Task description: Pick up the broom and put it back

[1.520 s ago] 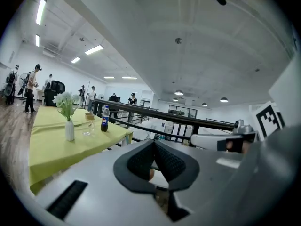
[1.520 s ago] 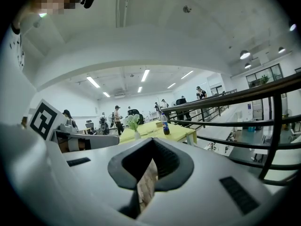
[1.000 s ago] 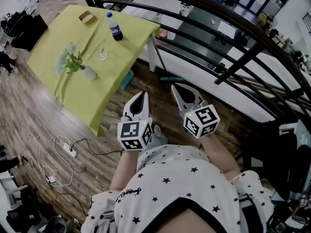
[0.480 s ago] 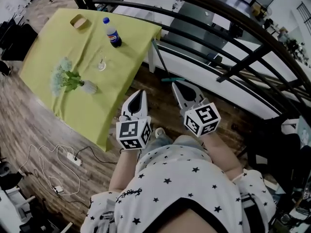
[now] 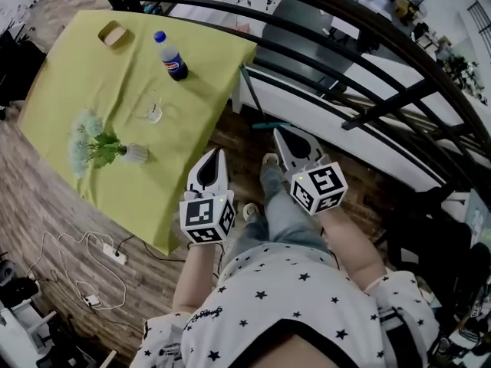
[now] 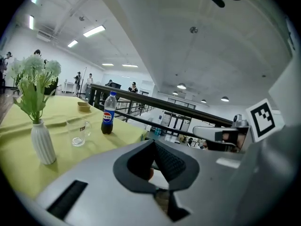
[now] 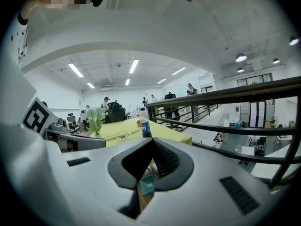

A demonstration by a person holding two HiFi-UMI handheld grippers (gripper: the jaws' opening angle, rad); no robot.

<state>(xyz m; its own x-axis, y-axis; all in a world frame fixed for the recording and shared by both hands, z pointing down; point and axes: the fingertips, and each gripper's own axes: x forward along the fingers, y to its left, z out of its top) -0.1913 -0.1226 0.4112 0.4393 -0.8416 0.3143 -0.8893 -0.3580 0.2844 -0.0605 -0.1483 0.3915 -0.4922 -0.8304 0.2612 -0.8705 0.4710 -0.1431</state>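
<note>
Stepping forward over the last second, the person has carried the left gripper point(image 5: 214, 156) and right gripper point(image 5: 281, 136) close to the broom point(image 5: 270, 126). Both have their jaws closed on nothing, so the pickup is not yet begun. The broom leans at the table point(image 5: 192, 106) corner below the railing point(image 5: 383, 107). Only the right gripper view glimpses its teal head, while the left gripper view shows a bottle point(image 6: 108, 113) instead.

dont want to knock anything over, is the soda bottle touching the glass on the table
Apart. The left gripper view shows bare yellow cloth between the bottle and the glass; the head view shows the same gap.
</note>
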